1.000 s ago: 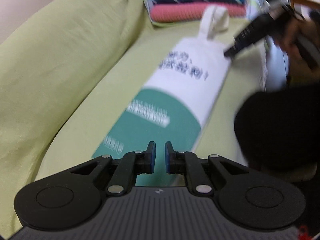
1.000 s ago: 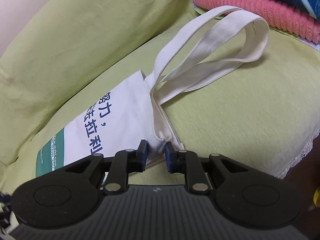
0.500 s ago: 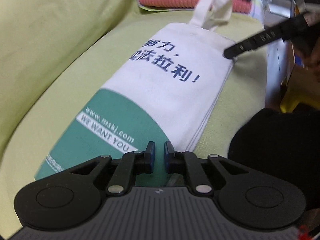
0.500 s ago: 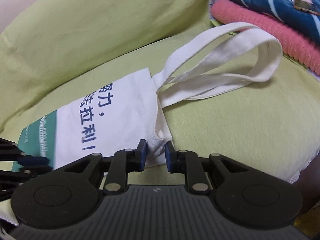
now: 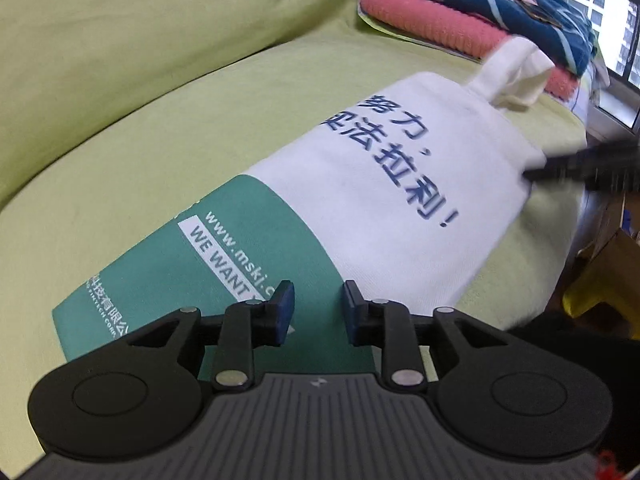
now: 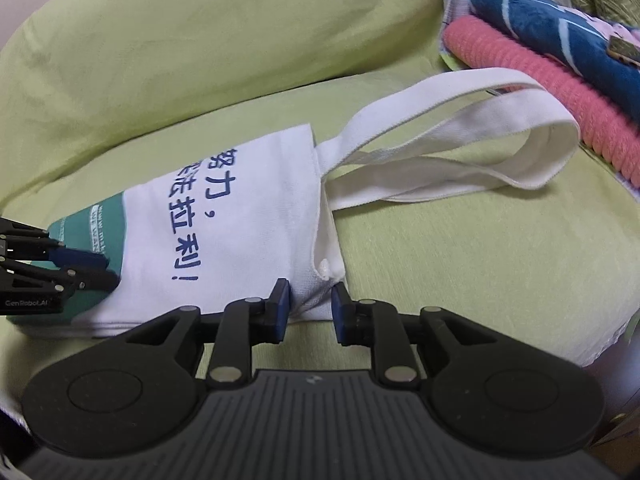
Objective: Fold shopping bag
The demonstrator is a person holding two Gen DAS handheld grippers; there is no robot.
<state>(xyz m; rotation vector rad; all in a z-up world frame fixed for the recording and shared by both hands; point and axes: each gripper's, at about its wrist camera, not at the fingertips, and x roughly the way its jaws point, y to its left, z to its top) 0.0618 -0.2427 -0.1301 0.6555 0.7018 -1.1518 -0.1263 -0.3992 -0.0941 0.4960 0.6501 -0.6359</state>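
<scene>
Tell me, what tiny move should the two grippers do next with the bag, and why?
Probably close both grippers on the bag. The left gripper is open over the green bottom end, and the right gripper is open around the white corner near the handles. The bag lies flat as a narrow strip on the green cushion, so gripping both ends likely lets one end be brought over the other.
</scene>
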